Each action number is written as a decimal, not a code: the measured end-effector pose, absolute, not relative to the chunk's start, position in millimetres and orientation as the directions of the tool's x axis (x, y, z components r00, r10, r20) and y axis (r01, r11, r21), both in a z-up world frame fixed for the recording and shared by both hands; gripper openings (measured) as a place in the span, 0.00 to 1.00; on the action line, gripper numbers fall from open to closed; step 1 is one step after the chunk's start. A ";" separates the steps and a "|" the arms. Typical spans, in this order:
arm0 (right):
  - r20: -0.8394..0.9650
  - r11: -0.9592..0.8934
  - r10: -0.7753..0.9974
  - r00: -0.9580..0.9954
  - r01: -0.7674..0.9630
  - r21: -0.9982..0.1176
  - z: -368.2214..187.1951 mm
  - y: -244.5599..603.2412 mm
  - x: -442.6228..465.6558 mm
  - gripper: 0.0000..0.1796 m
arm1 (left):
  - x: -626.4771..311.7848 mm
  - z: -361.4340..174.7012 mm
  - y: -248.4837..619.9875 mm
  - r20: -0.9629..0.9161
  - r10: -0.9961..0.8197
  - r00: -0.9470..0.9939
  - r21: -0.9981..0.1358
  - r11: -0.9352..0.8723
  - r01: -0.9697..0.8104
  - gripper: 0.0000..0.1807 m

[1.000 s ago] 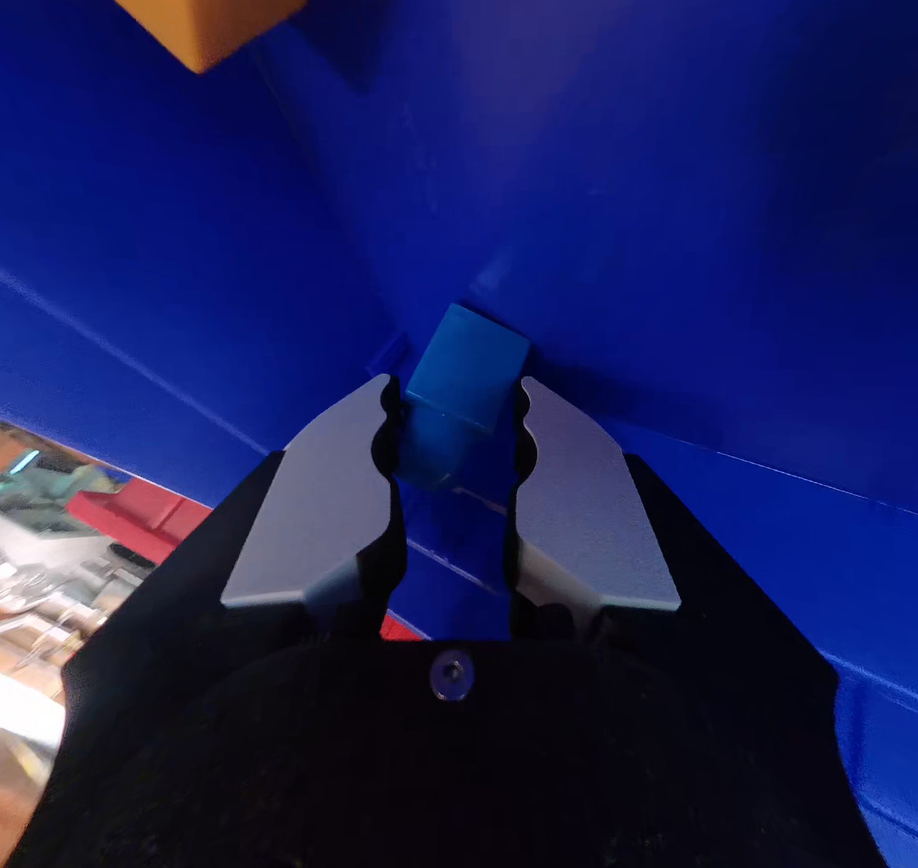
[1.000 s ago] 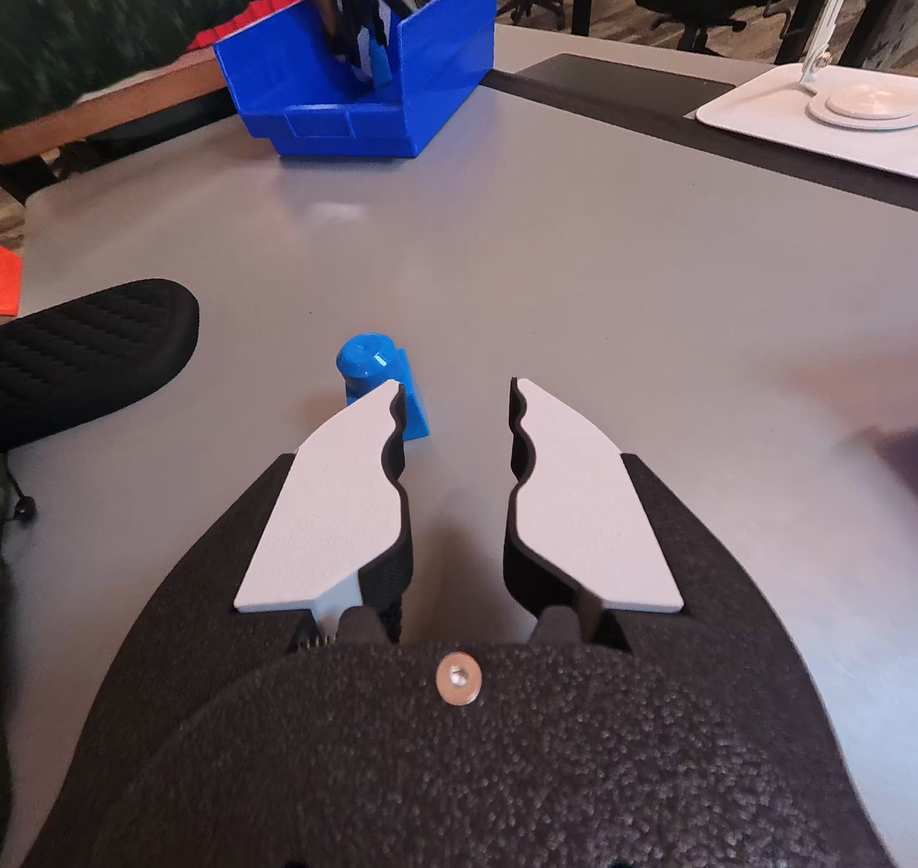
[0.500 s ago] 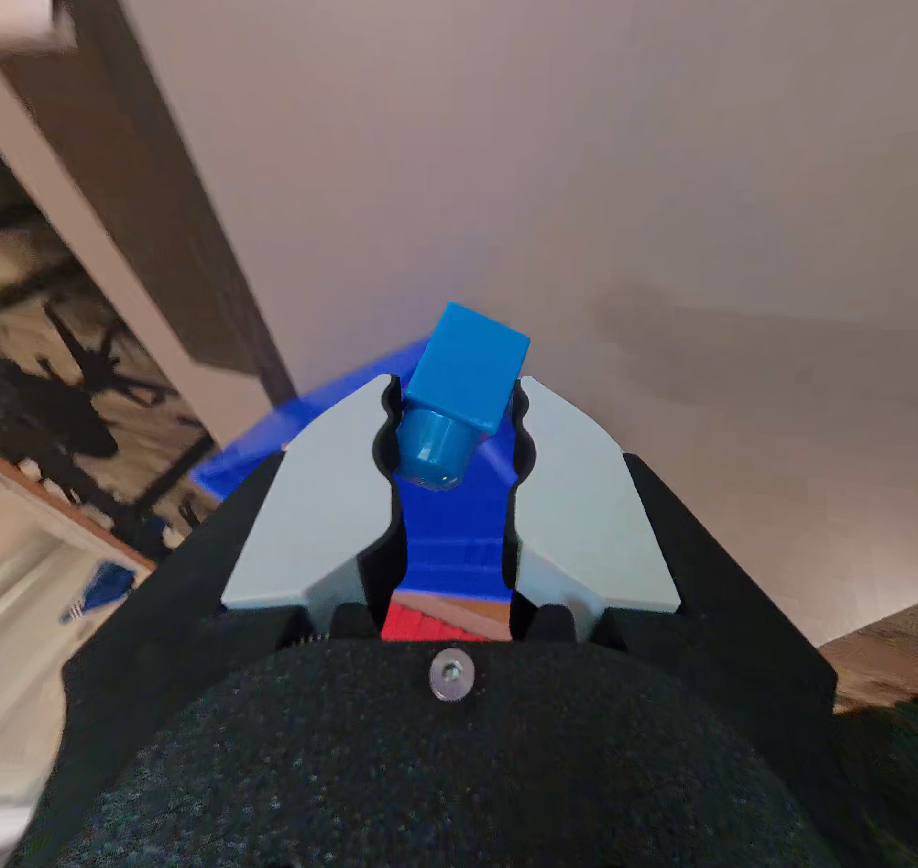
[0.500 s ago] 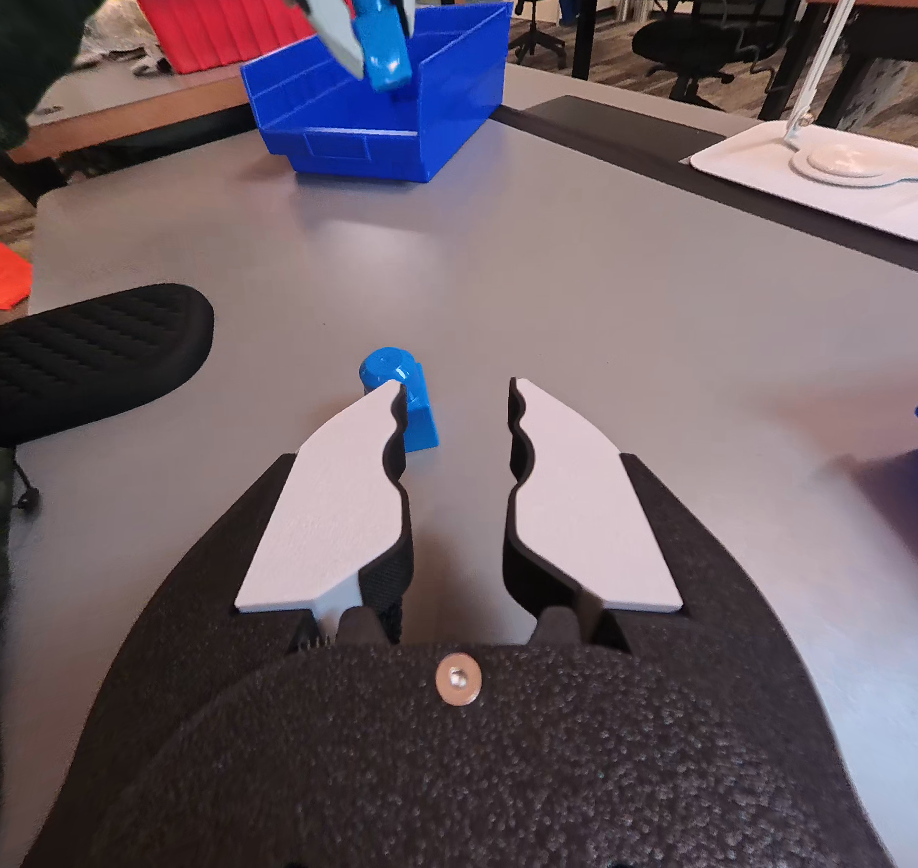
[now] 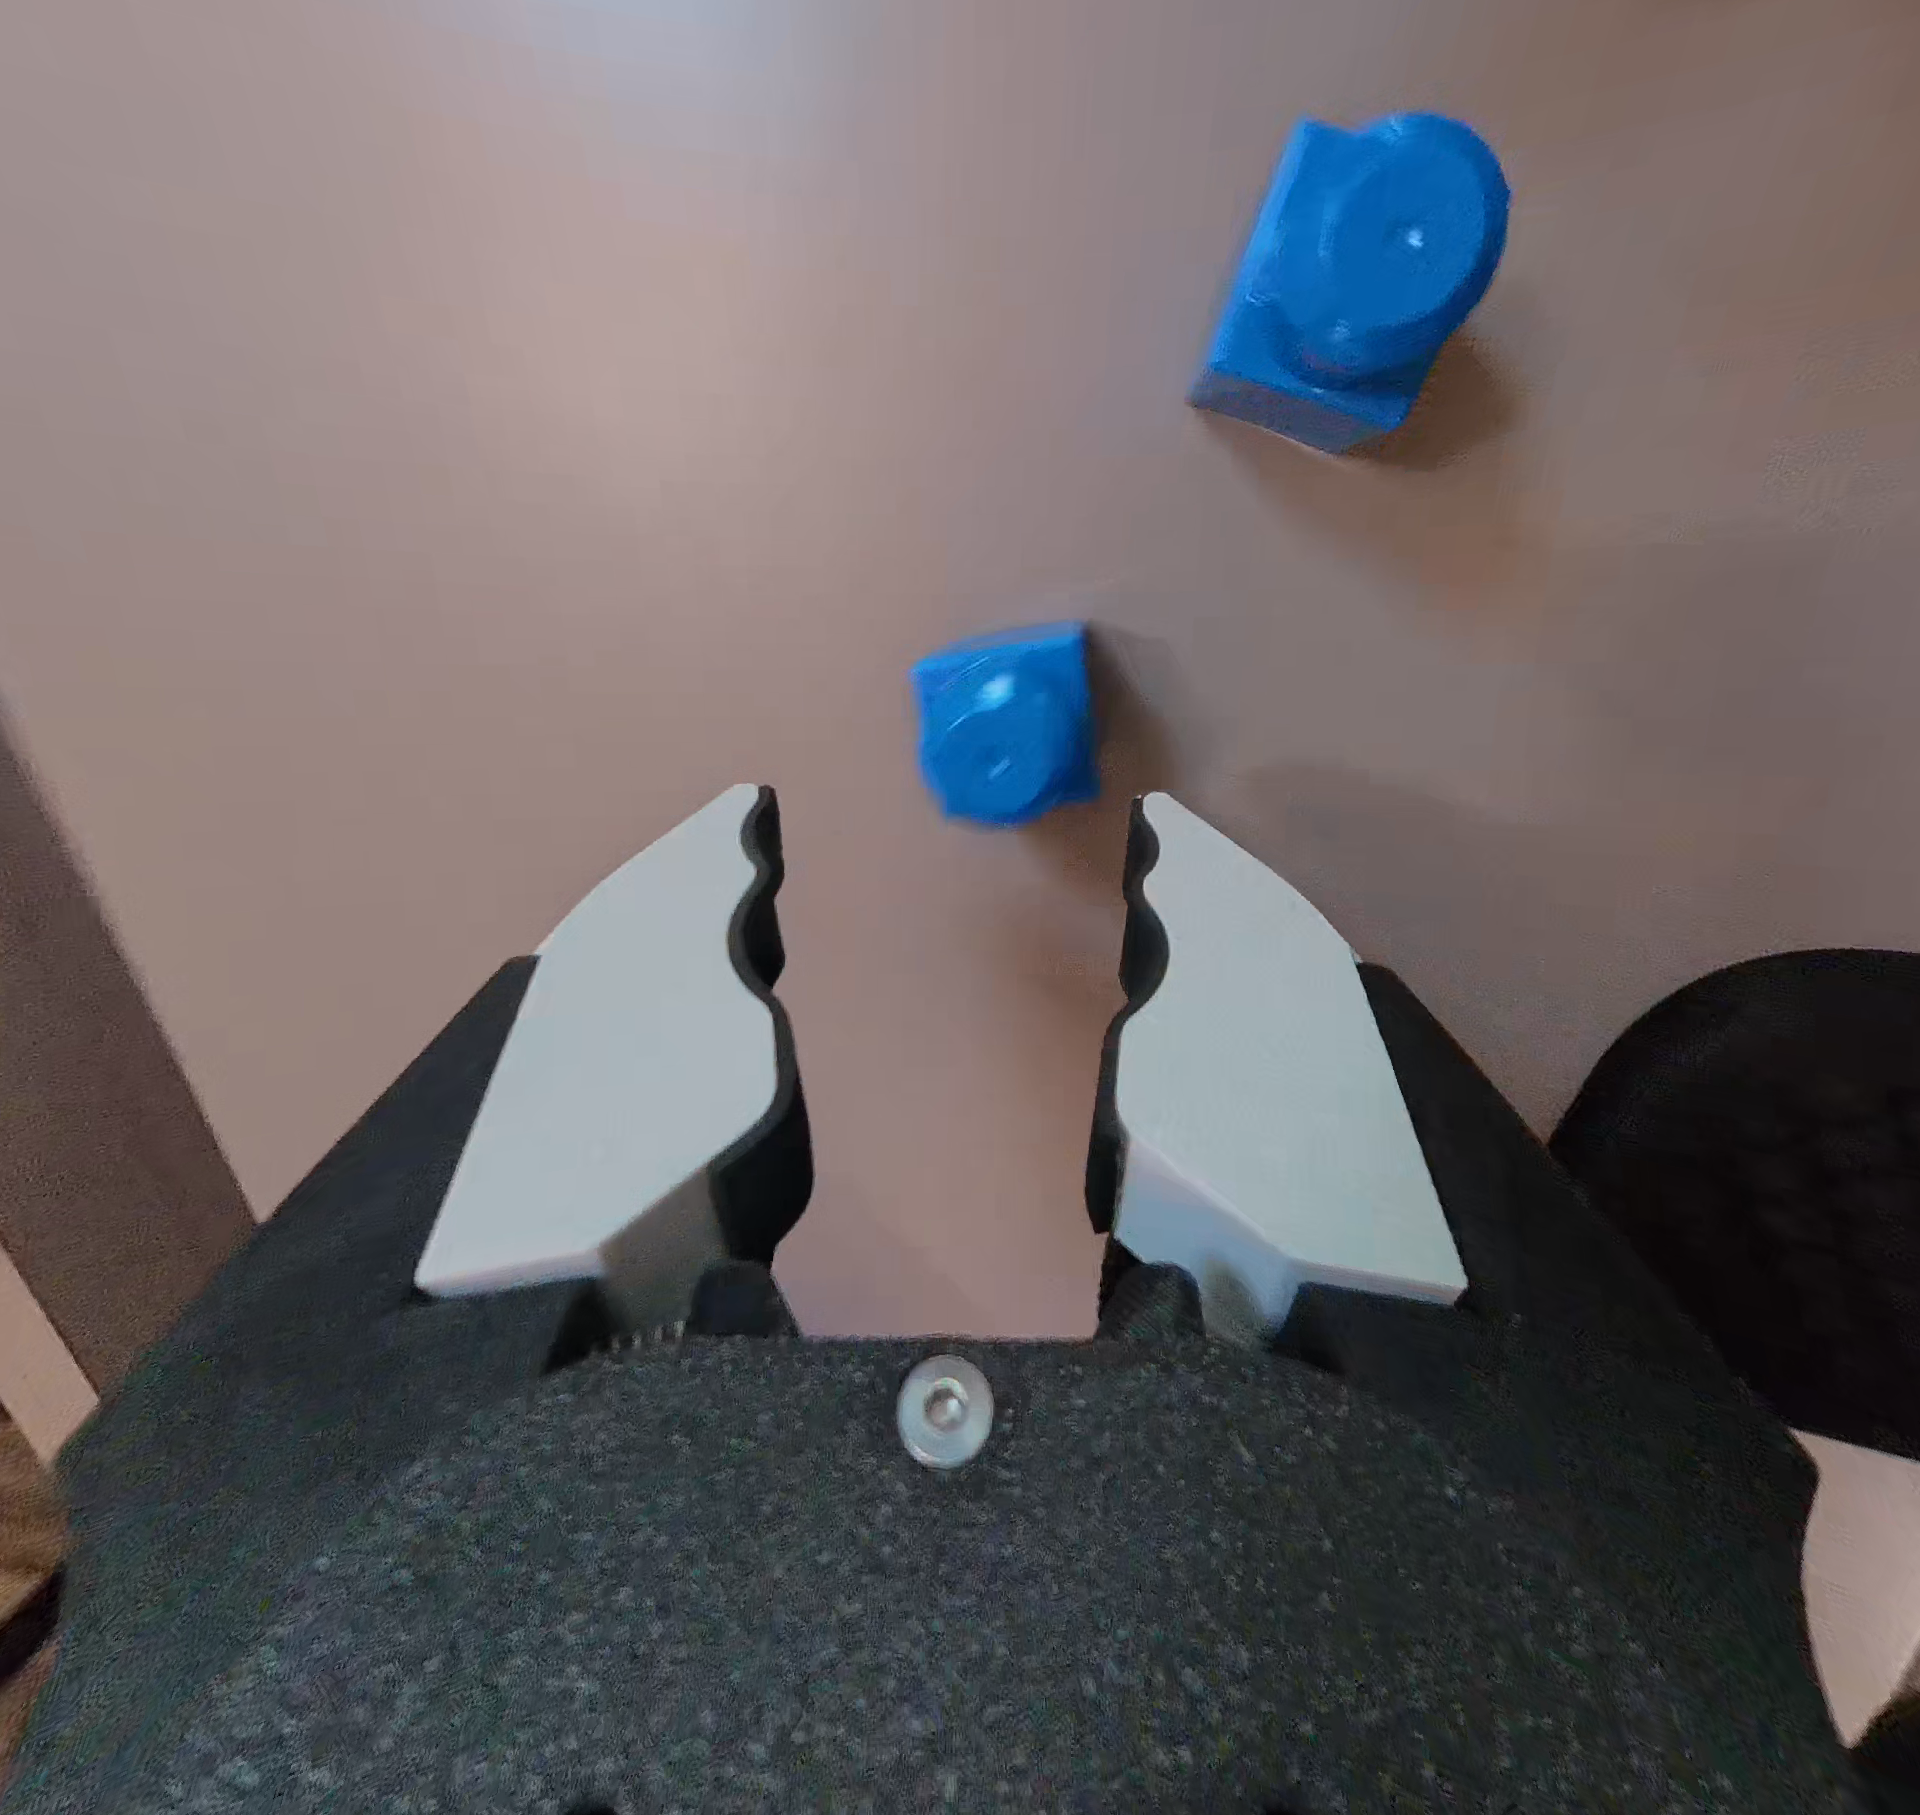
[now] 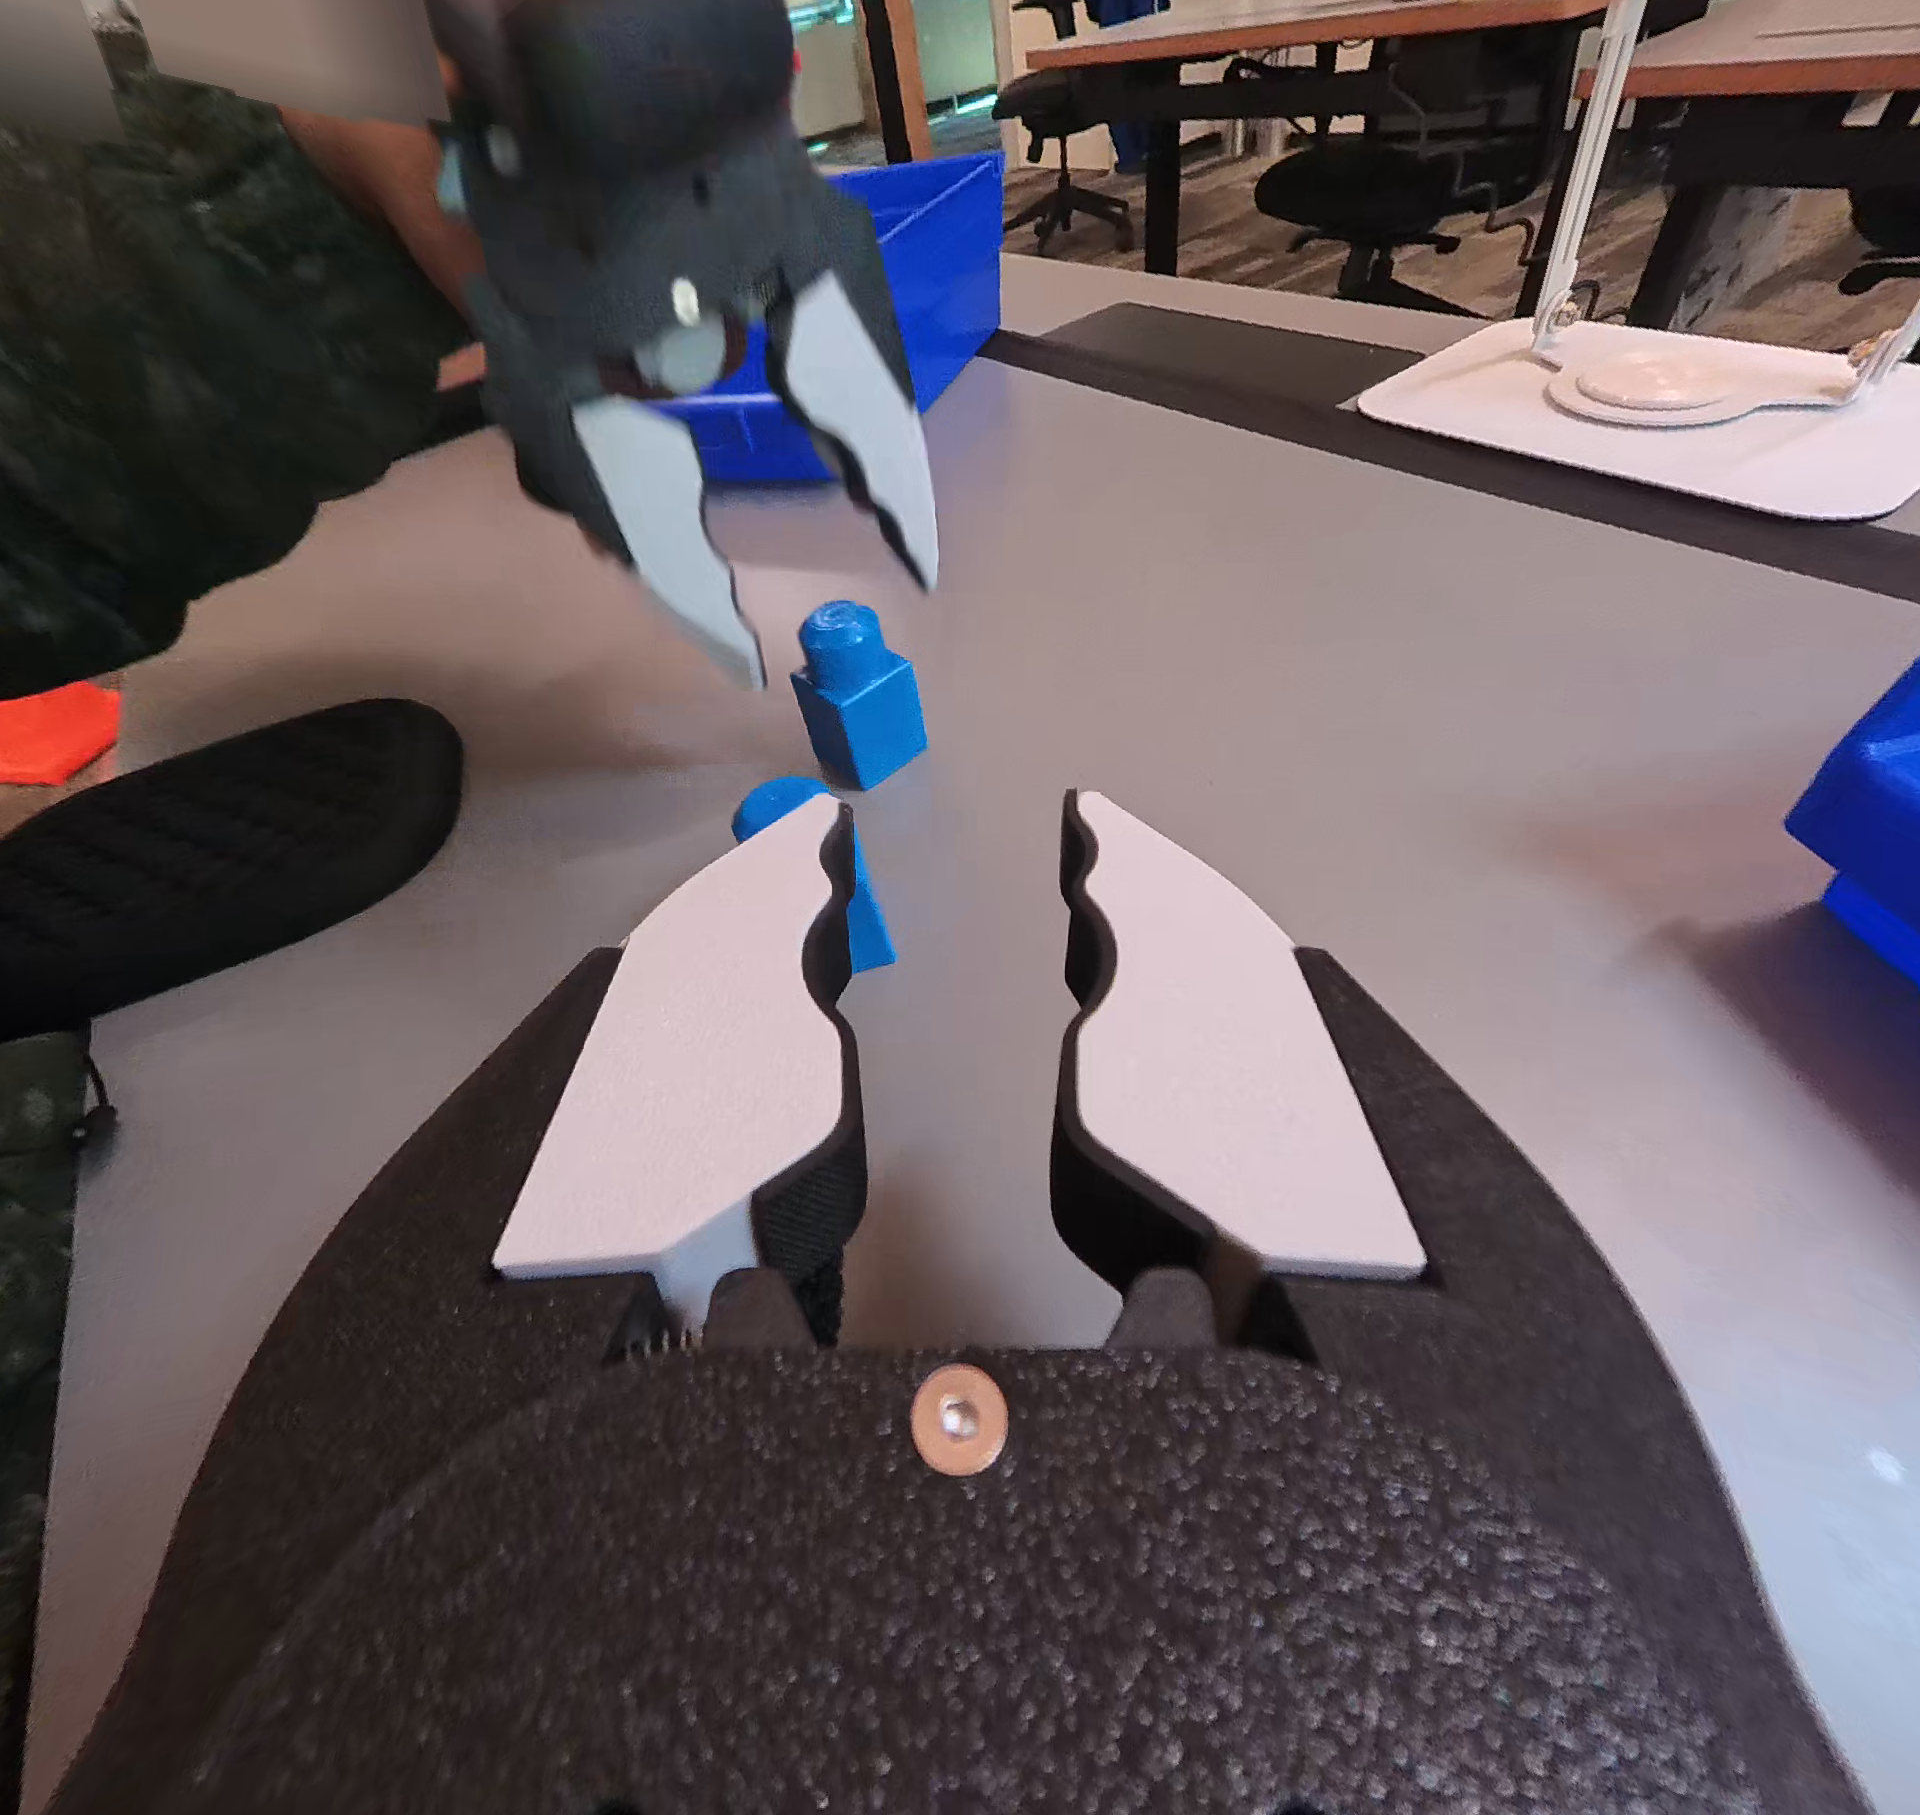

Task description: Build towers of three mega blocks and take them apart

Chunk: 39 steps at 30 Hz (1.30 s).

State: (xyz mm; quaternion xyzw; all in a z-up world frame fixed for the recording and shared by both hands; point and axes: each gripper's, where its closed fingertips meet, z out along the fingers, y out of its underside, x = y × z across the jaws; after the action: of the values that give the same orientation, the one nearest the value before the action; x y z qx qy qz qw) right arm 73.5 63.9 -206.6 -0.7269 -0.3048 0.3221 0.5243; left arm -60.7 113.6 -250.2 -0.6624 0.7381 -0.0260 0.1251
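The left hand-held gripper (image 6: 831,612) hangs above the surface (image 6: 1299,685) with its jaws spread and nothing between them. The right hand-held gripper (image 6: 951,809) sits low over the surface, likewise released and empty.

Block positions:
- The far blue block (image 6: 860,695) stands on the surface, stud up, slightly tilted or blurred, just below the left fingertips (image 6: 743,659).
- The near blue block (image 6: 868,913) stands stud up just beside the far block, apart from it, partly hidden behind the right gripper's left finger.
- In the left wrist view both appear from above: the far block (image 5: 1003,721) just ahead of the jaws, the near block (image 5: 1351,279) beyond it.

Handling judgement: the blocks look like rigid, light, smooth plastic. They will likely skid or tip if nudged sideways. Grip across two flat opposite faces of the square body; leave the stud free for mating.

Clearance:
- A black padded rest (image 6: 208,851) lies to the left of the blocks.
- A blue bin (image 6: 935,238) stands behind them, and a second blue bin corner (image 6: 1860,830) intrudes at right.
- The surface ahead and to the right of the blocks is open.
- No surface edge lies near the blocks.
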 end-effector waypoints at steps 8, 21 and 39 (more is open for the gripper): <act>-0.154 -0.263 0.807 0.569 0.114 -0.958 -205.8 56.2 64.5 0.21 | -228.2 -63.8 303.9 -0.319 -0.551 0.771 -0.893 -0.098 -0.440 0.28; -0.191 -0.314 0.804 0.563 0.128 -0.941 -218.6 58.9 62.3 0.21 | -414.6 -240.5 392.6 -0.279 -0.177 0.944 -0.616 -0.721 -0.317 0.34; -0.224 -0.331 0.797 0.561 0.096 -0.939 -216.1 61.9 66.6 0.21 | -403.0 -238.2 400.2 -0.209 -0.216 0.954 -0.635 -0.711 -0.301 0.37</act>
State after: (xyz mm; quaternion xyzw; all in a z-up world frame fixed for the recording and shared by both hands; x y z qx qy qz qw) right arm 66.6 61.9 -216.1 -0.7340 -0.3039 0.3562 0.4919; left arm -403.0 400.2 -238.2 -0.9231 0.1400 0.0599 0.3531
